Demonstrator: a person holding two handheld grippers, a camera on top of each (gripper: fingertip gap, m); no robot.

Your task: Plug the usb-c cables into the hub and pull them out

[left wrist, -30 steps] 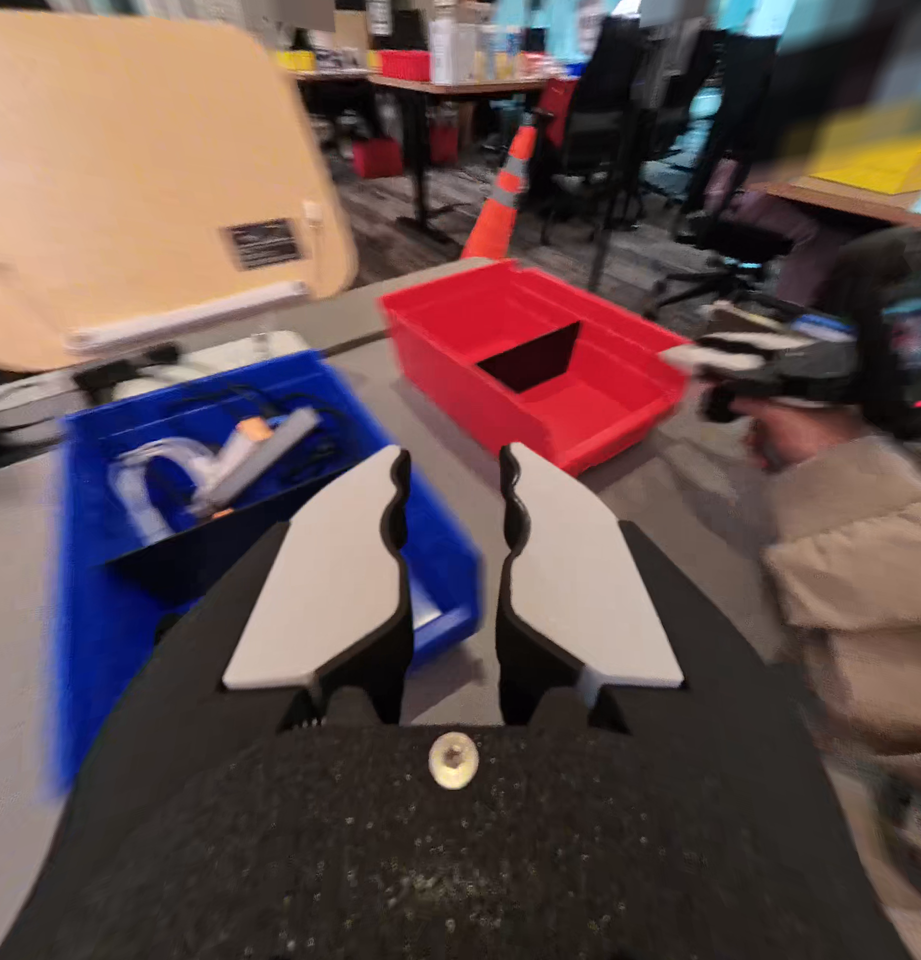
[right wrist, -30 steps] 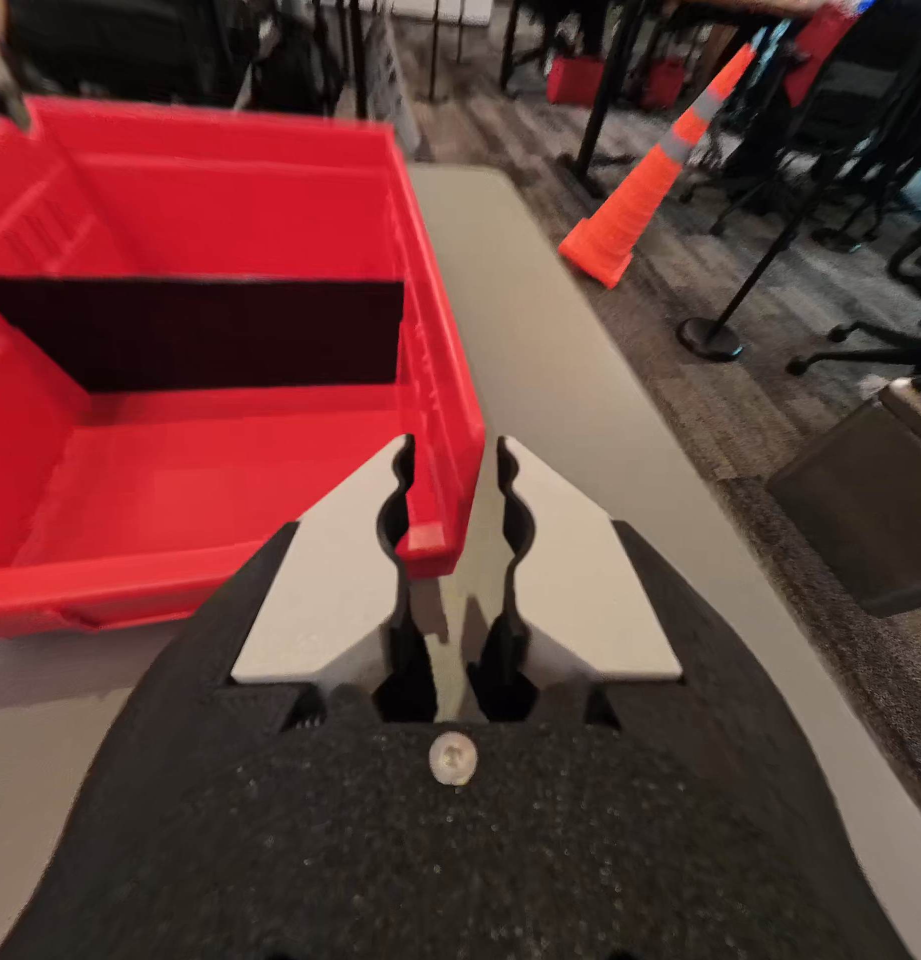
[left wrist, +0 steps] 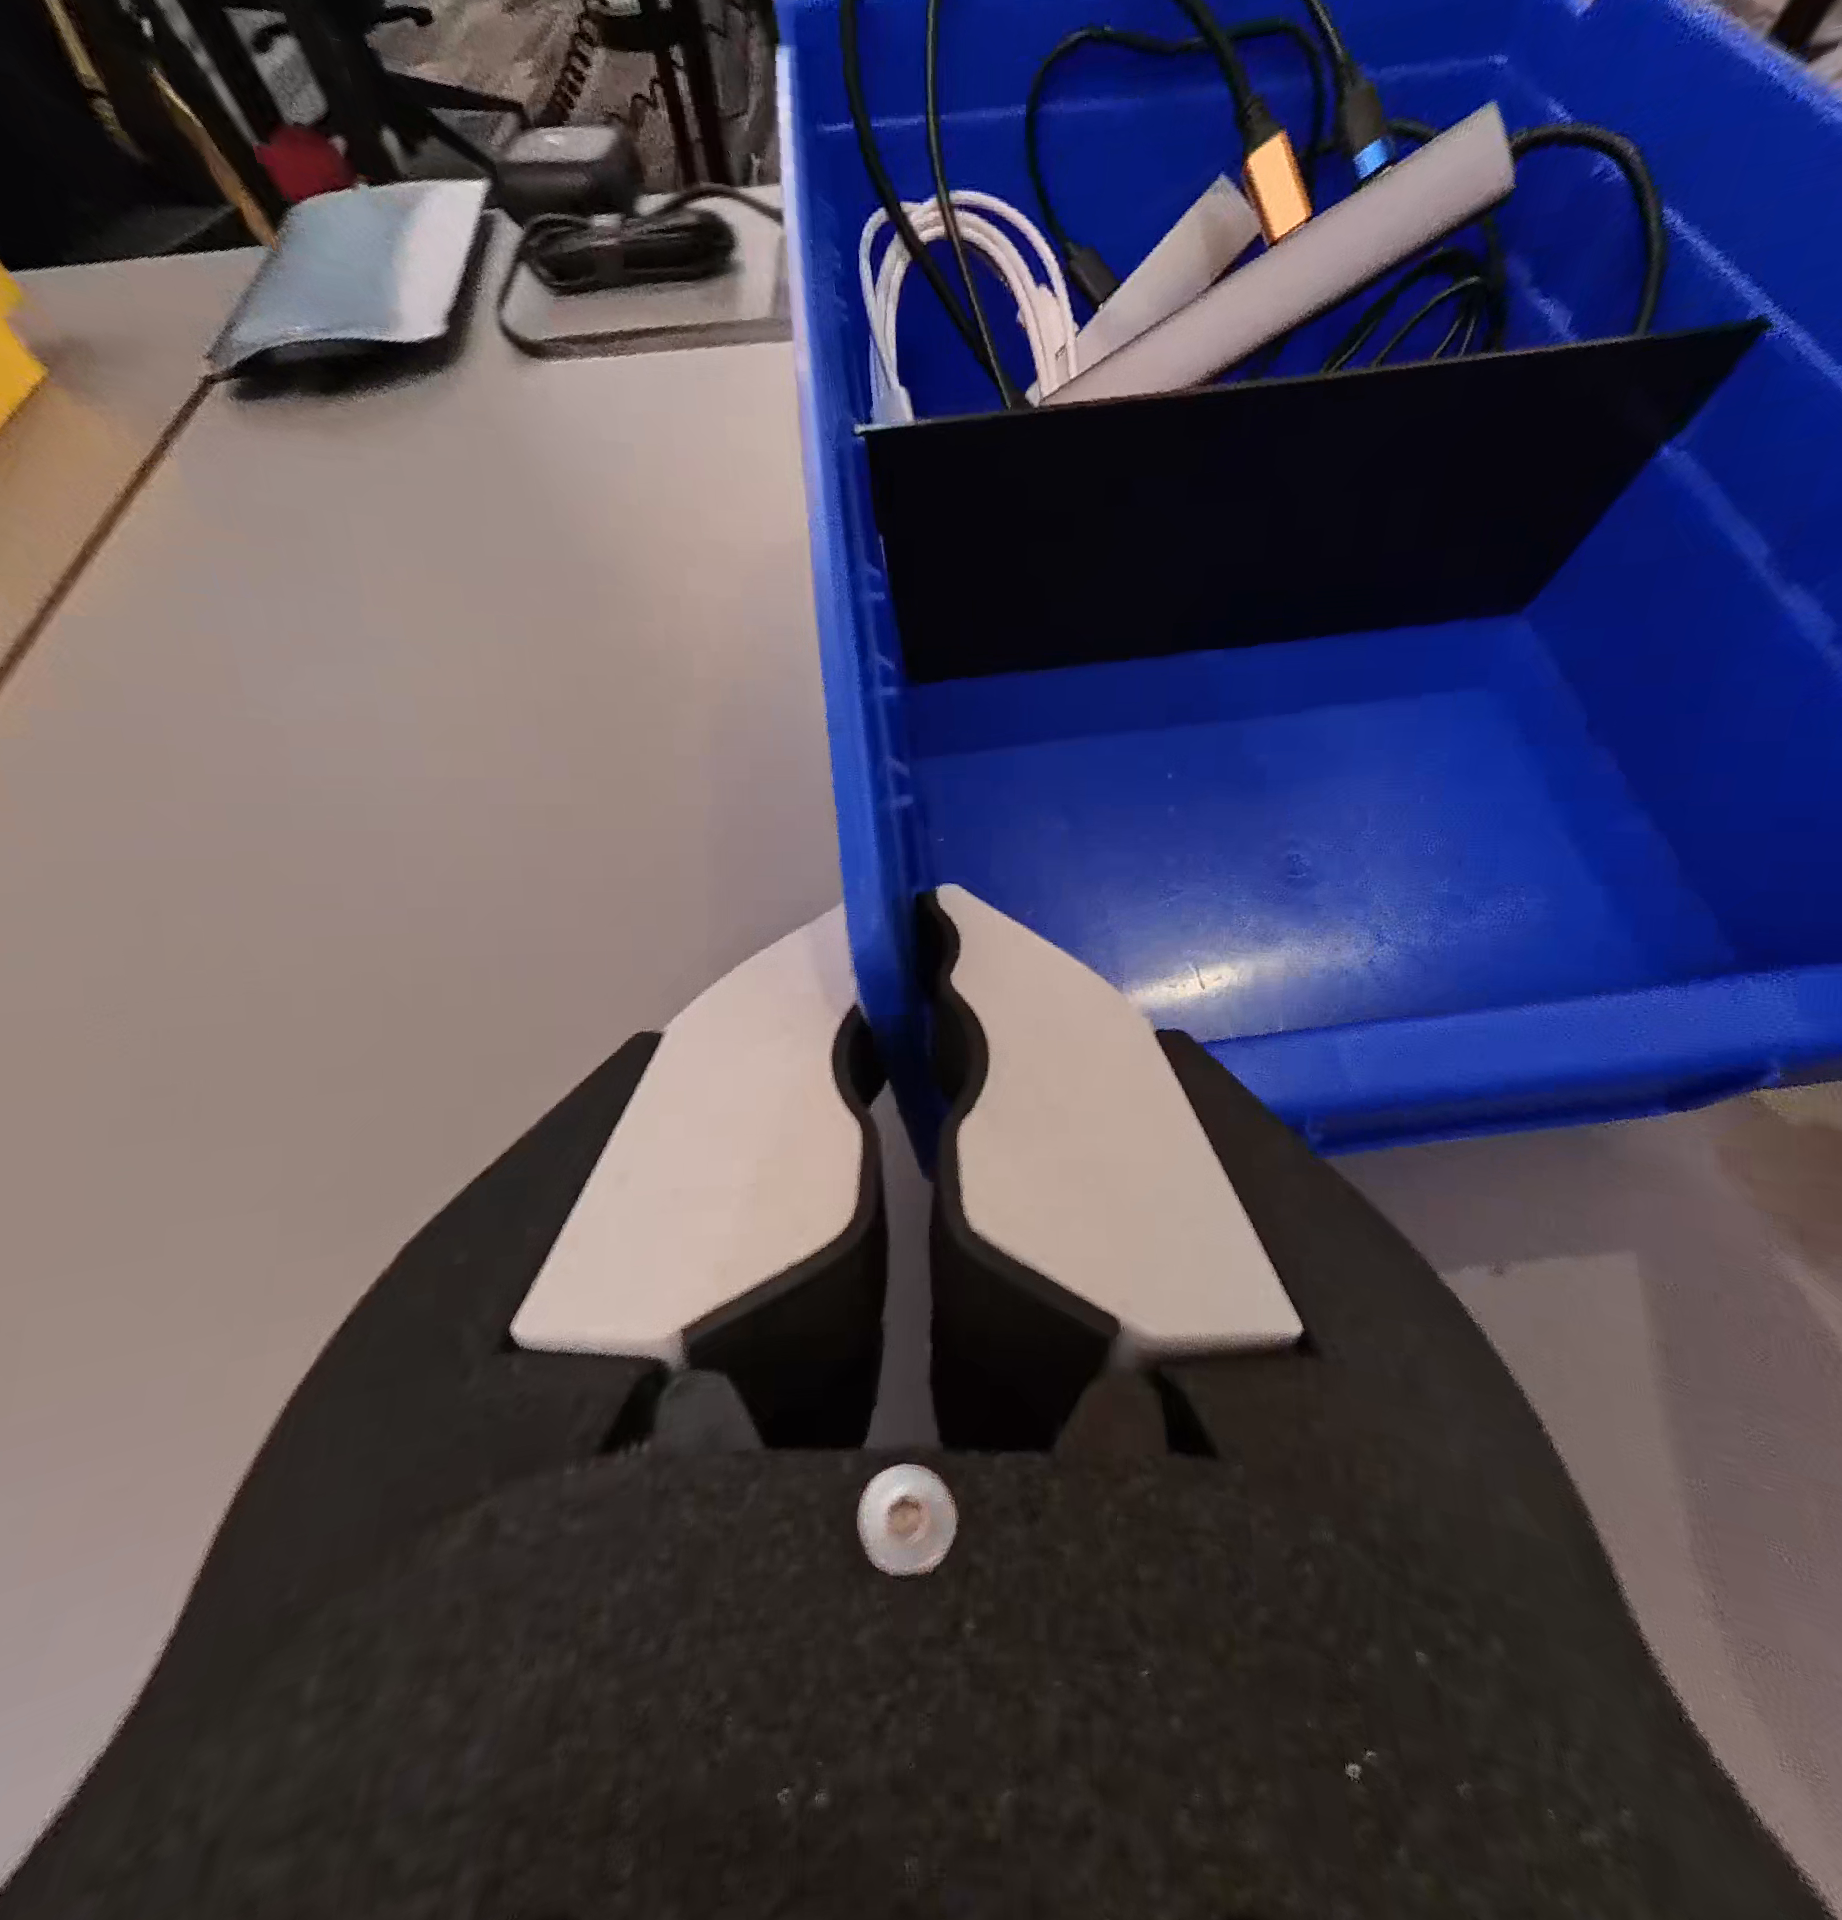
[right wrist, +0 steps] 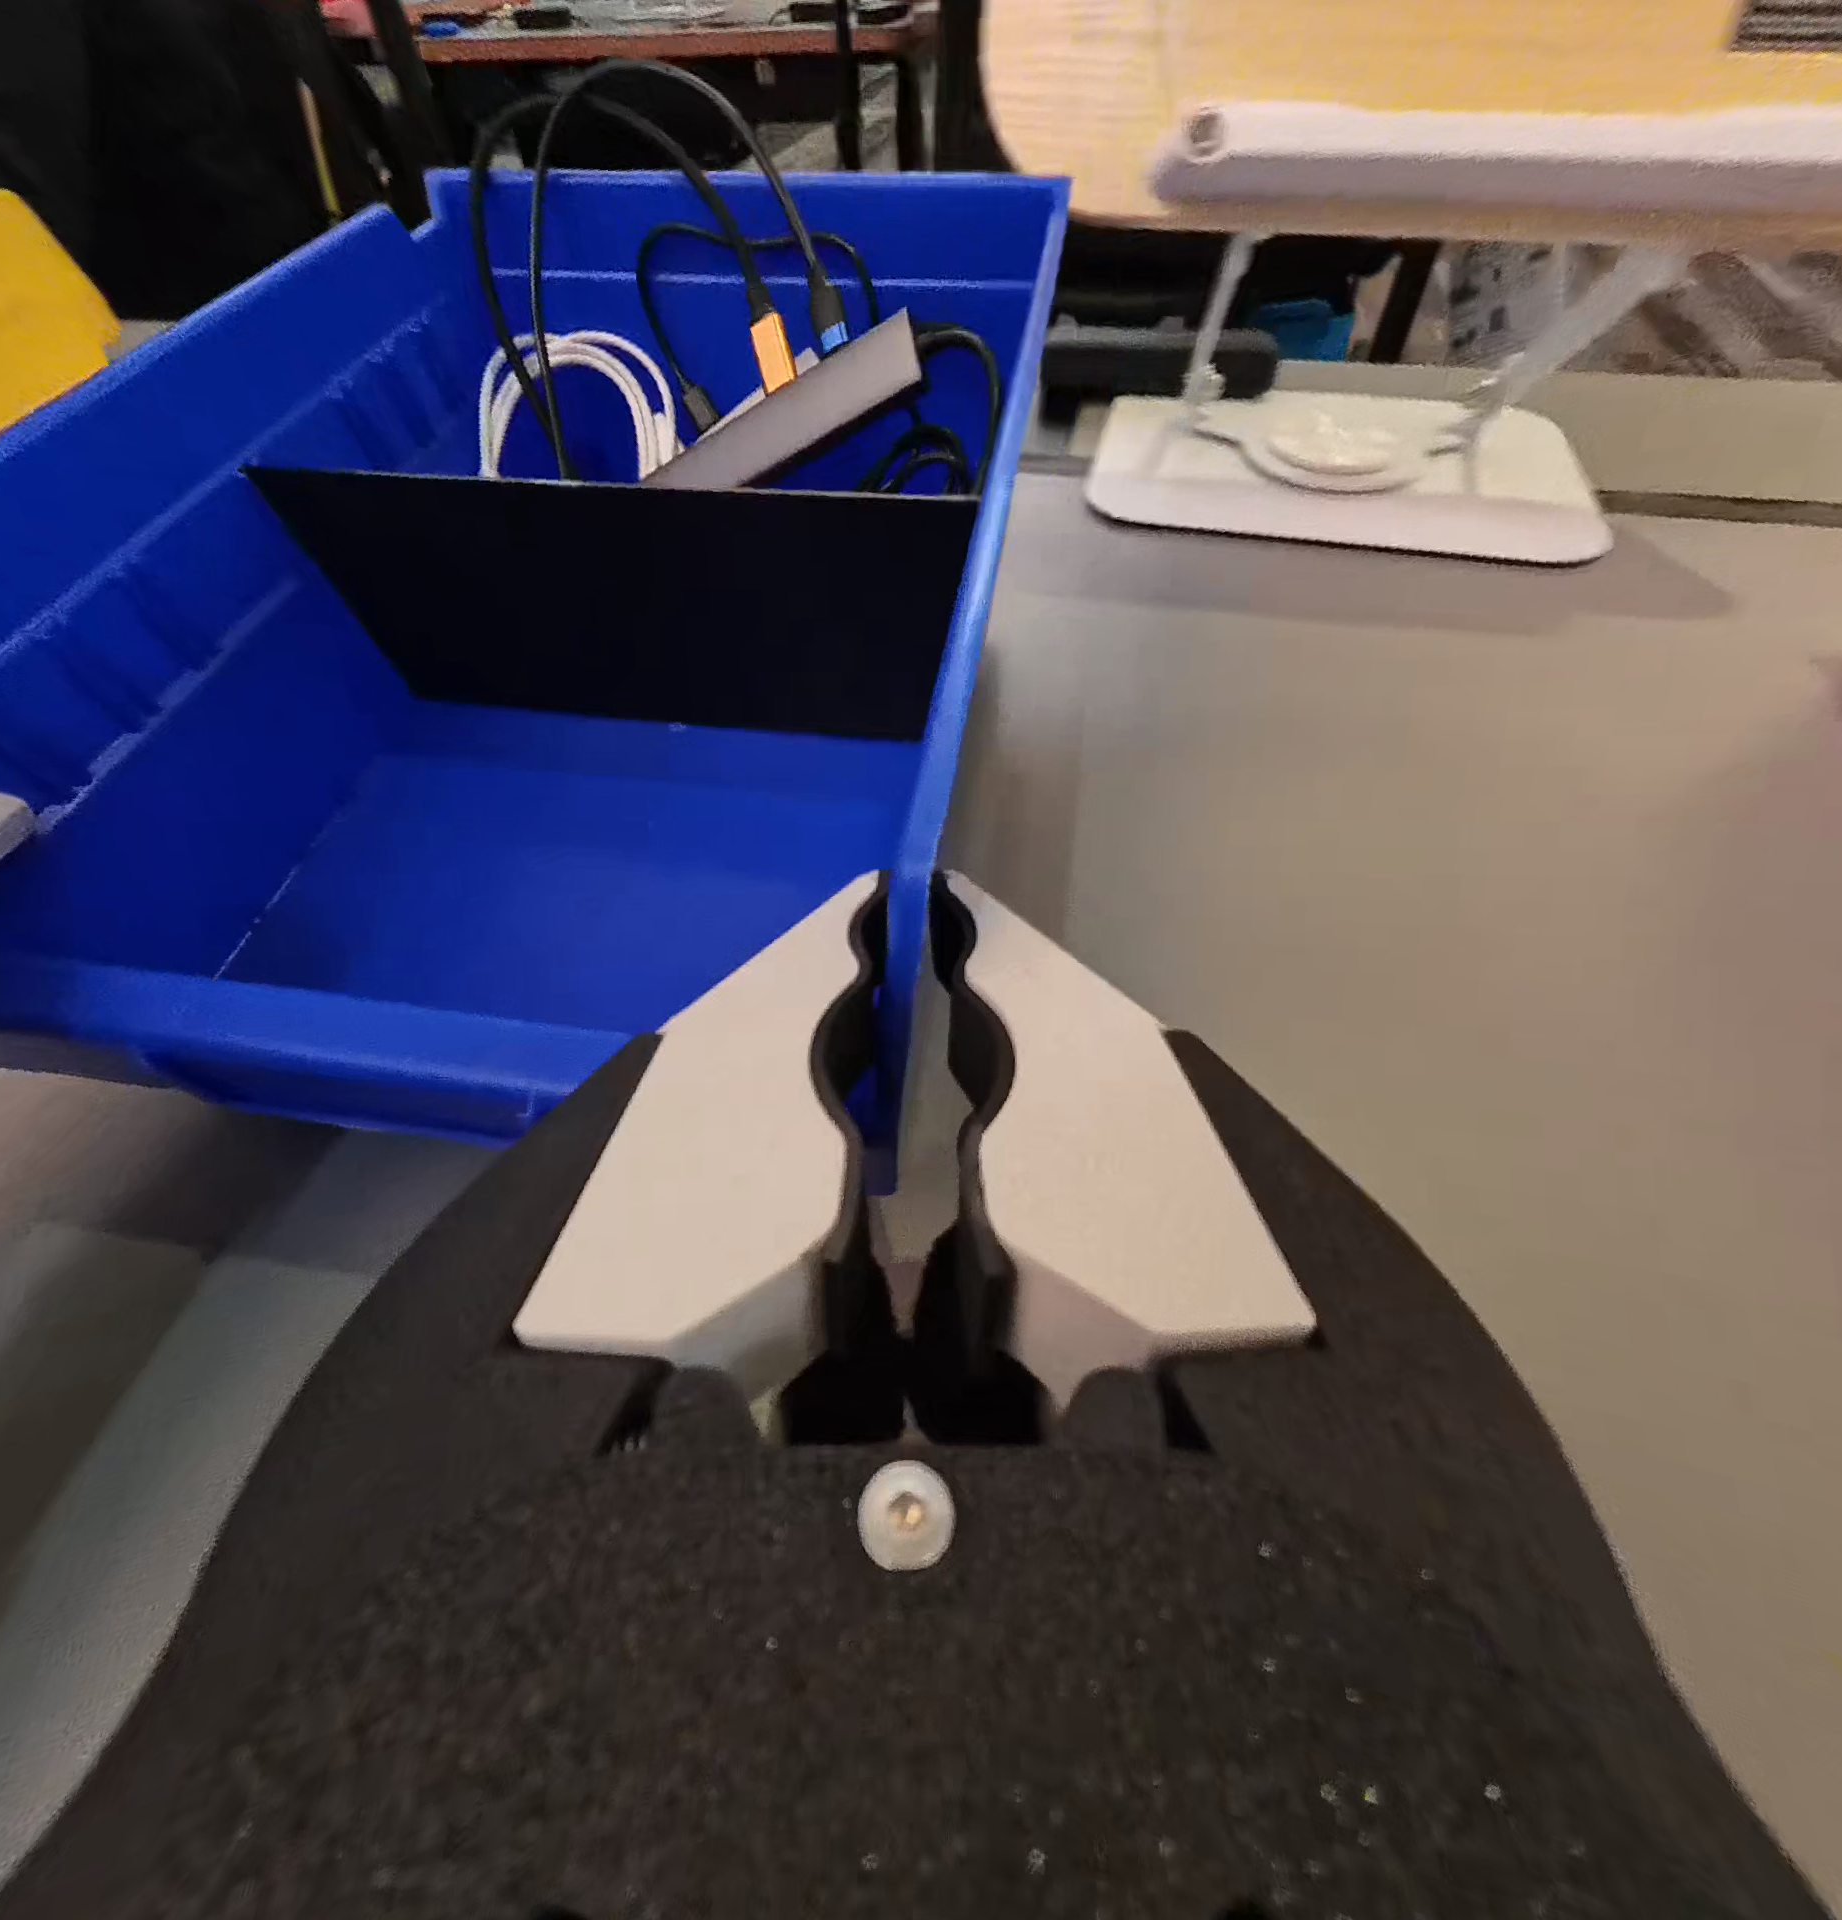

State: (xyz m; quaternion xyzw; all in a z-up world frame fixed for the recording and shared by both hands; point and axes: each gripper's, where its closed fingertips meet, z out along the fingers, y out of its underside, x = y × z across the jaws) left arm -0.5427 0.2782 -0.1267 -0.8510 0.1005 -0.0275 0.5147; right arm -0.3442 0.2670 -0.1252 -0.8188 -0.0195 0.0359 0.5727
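At the near corners of the blue bin (left wrist: 1416,1049), left gripper (left wrist: 896,914) clenched on its left wall, right gripper (right wrist: 909,883) clenched on its right wall. Hub (left wrist: 1281,281) lies straight ahead of both, beyond the one black divider (left wrist: 1260,520), long axis slanting up toward the far right; right gripper looks marginally nearer. Count: two grey bars visible, one white cable (left wrist: 958,281), several black cables, one orange plug (left wrist: 1275,187), one blue plug (left wrist: 1372,156).

Grey hub (left wrist: 1301,260), cables (left wrist: 964,281) — seemingly plugged.
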